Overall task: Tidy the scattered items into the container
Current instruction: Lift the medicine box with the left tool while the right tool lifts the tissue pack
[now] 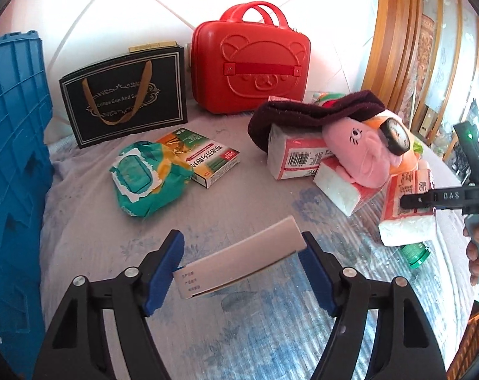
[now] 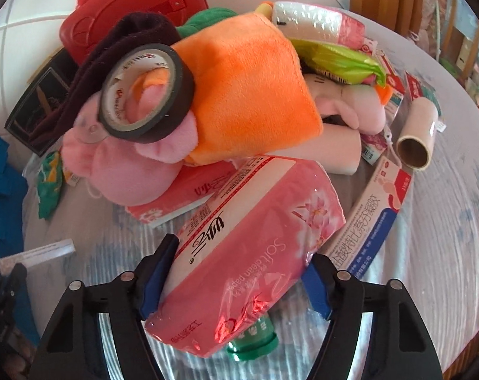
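Two claws are working at this moment, and each one is carrying or taking its own item. The left gripper is clenching a flat beige box by its two short ends, so the box is hanging level between the blue pads, lifted above the cloth-covered table; I judge it is held this way so that it can travel sideways to the blue crate, which is standing at the left edge and is probably the container. The right gripper is standing around a pink tissue pack; its left pad is touching the pack's side and the right pad is sitting at the soft wrapper, so it seems to be grasping the pack, though how firmly I cannot tell. The pack is lying tilted on a green-capped bottle, which is perhaps why the claw is coming from above. Further out, a pink plush toy with an orange cloth and a tape roll is resting on more tissue packs, and a cardboard tube is lying near the far edge. The red case and black gift bag are standing at the wall.
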### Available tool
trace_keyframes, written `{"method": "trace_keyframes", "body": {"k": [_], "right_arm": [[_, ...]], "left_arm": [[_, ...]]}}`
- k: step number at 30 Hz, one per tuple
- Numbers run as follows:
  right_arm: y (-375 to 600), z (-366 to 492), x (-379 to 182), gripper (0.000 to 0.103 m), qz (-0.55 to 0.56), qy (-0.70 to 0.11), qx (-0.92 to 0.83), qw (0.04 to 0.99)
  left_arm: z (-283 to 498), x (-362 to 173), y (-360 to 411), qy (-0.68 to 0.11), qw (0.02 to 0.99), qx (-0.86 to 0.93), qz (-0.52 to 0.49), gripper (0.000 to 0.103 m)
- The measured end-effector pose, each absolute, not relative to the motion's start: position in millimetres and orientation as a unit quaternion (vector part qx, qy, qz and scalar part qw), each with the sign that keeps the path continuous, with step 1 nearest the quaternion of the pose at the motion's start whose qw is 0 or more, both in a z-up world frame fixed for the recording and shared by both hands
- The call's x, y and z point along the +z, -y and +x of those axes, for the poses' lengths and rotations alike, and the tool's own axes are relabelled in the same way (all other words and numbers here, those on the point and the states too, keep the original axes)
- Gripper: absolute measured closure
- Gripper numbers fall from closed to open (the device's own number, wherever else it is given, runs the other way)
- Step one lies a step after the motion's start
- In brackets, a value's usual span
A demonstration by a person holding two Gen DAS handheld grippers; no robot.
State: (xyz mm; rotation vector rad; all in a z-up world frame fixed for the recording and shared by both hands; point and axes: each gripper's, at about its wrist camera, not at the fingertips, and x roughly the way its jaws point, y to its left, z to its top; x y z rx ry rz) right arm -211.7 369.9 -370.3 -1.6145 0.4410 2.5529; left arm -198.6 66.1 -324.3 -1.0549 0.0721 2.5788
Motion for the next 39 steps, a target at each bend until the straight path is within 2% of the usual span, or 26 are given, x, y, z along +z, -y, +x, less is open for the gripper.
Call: {"method": "trace_keyframes", "body": {"k": [4, 16, 27, 39], "right_arm": [[-367.5, -199.3, -355.5, 0.031, -0.522, -0.134, 0.841, 0.038], [-366.0, -165.6, -309.1, 0.031, -0.498, -0.127, 0.857, 0.025], [-361.6, -130.9, -253.3, 0.031, -0.471, -0.113, 0.875, 0.012], [-338.4, -102.6, -164.3, 0.031, -0.417, -0.083, 0.905, -0.009]], "left_arm": [[-193.3, -317.3, -62.9, -0.022, 0.171, 0.913, -0.369, 0.034], [-168.7, -272.7, -55.1, -0.016, 0.162, 0.927, -0.338, 0.034], [-137.3, -212.7, -53.5, -0.024, 0.169, 0.936, -0.308, 0.034], [-109.7, -127.7, -50.6, -0.019, 0.167, 0.944, -0.285, 0.034]]}}
